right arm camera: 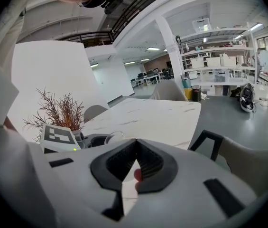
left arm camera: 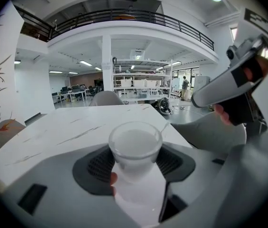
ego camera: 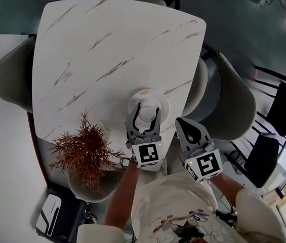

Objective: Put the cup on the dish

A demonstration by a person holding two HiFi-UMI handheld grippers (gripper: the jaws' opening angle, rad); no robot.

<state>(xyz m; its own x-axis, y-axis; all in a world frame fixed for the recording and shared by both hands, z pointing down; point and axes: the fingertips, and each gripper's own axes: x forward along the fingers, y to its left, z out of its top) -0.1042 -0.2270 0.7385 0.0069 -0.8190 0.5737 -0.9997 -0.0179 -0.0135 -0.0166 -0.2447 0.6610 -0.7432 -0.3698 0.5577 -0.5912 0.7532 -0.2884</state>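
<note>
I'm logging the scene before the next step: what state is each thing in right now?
Left claw: shut on the cup.
Right claw: shut, nothing in it.
Cup: upright, held over the dish.
Dish: flat on the table, beneath the cup.
Plant: upright.

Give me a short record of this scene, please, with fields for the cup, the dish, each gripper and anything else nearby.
cup: upright, between the left gripper's fingers, over the dish; whether it rests on the dish cannot be told
dish: white, on the table, near its front edge
left gripper: shut on the cup
right gripper: shut, empty, off to the right of the dish
plant: reddish, left of the left gripper
</note>
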